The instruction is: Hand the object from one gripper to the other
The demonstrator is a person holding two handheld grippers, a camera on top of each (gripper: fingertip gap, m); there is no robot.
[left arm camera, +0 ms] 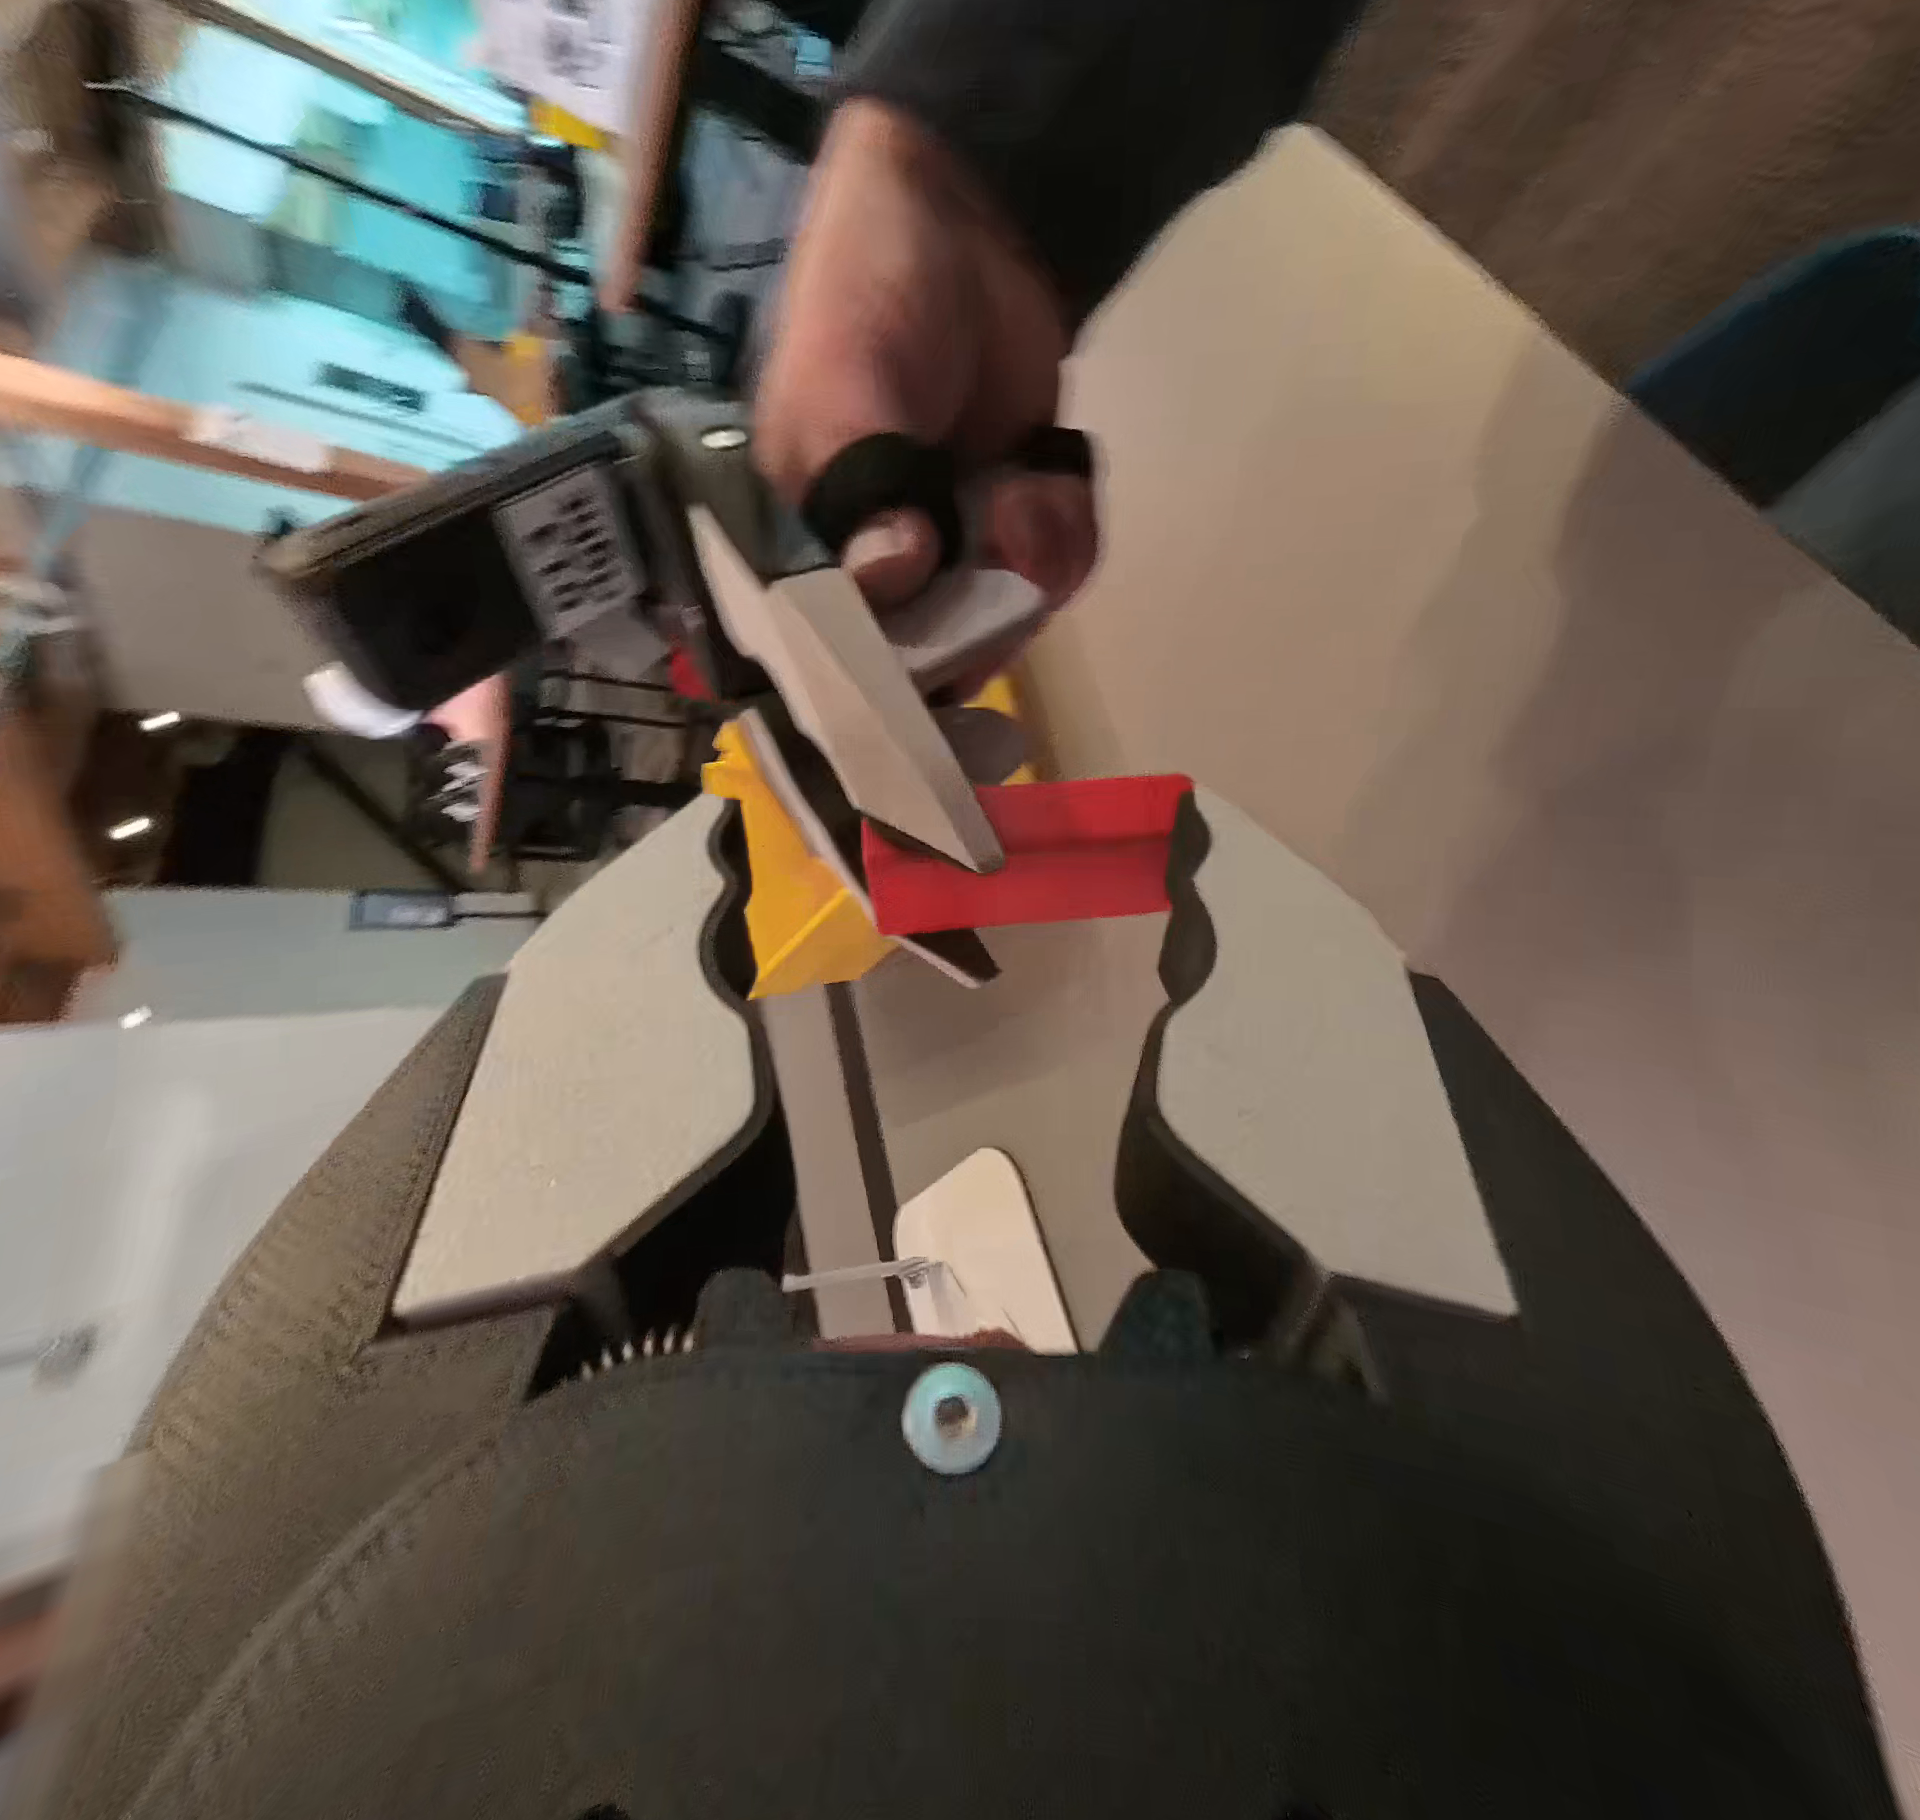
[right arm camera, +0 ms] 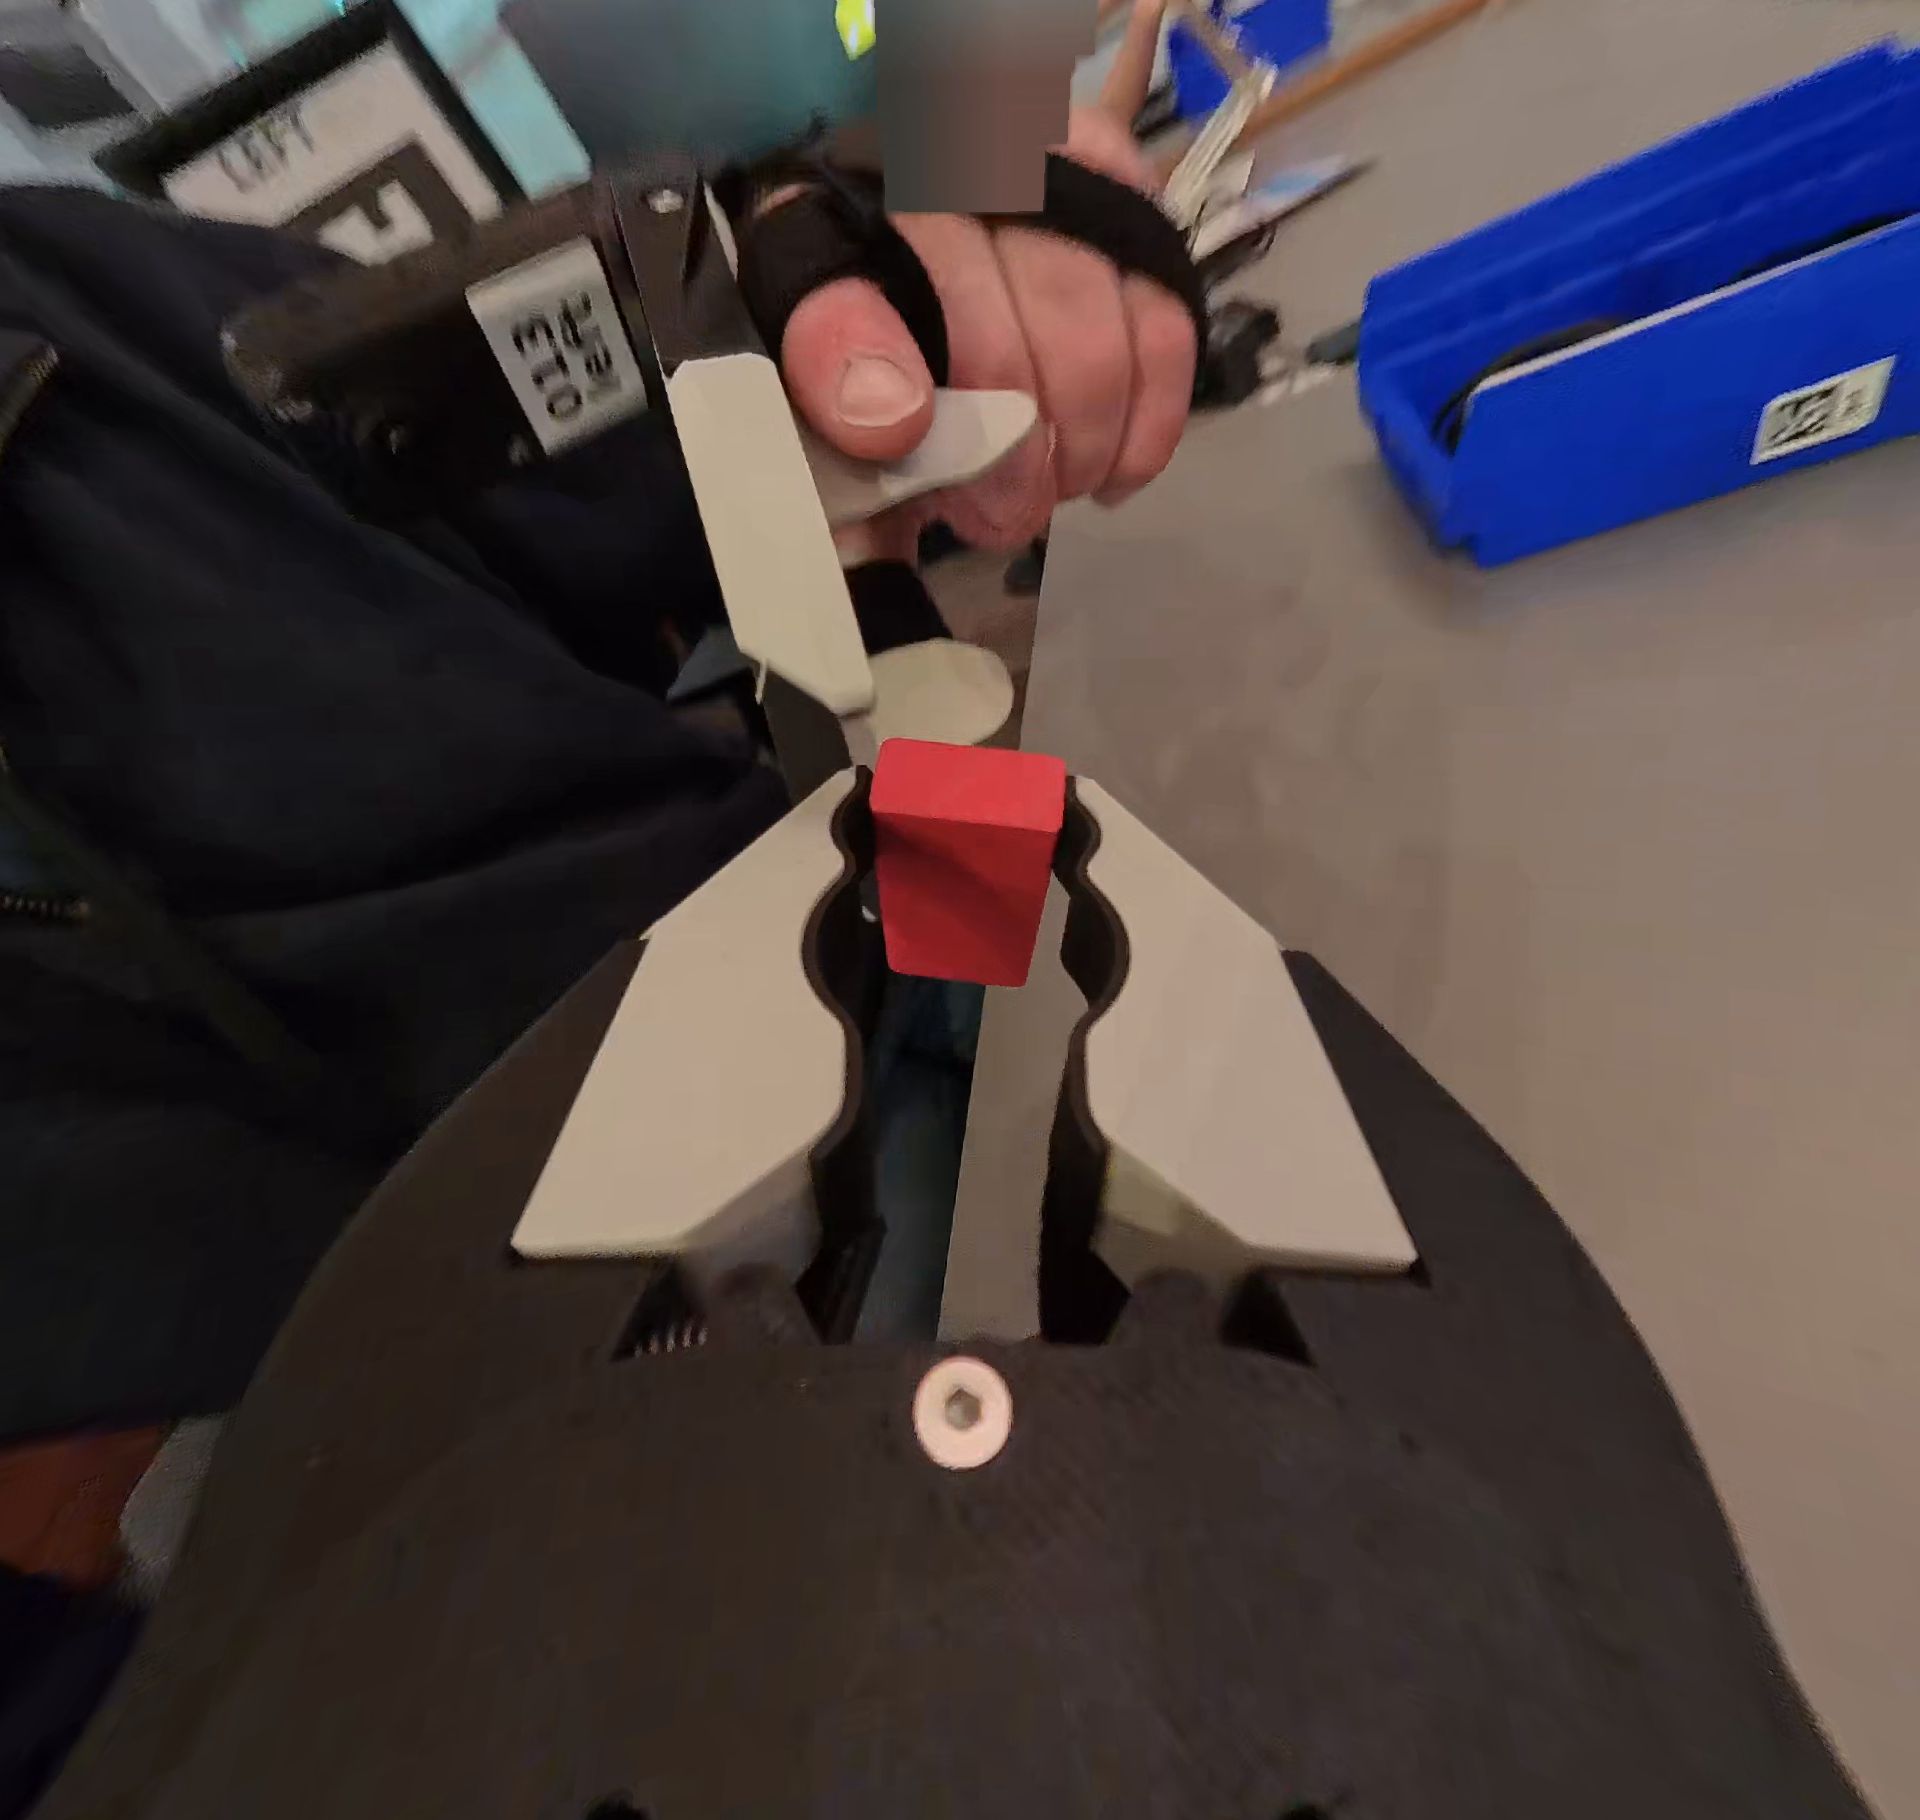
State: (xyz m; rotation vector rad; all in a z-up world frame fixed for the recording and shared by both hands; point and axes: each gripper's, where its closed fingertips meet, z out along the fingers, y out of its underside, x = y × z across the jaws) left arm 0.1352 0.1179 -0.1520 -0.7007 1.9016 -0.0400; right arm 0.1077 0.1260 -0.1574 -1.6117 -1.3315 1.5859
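Above the grey worktop (right arm camera: 1455, 835), the right tongs (right arm camera: 966, 814) are clenched on a red block (right arm camera: 961, 866) at their fingertips. From the left wrist view, the left tongs (left arm camera: 956, 897) stand spread wide, one tip touching the block's end, the other beside a yellow piece (left arm camera: 800, 897). A blue bin (right arm camera: 1621, 388) rests on the worktop, well apart.

In the left wrist view the background shelves (left arm camera: 343, 212) are smeared beyond telling, and the yellow piece (left arm camera: 800, 897) is half hidden behind the other gripper's fingers (left arm camera: 873, 721). In the right wrist view the red block (right arm camera: 966, 866) hides its far end, a mosaic patch covers the area above the hand (right arm camera: 997, 368), and the blue bin (right arm camera: 1662, 336) is cut off by the right edge.
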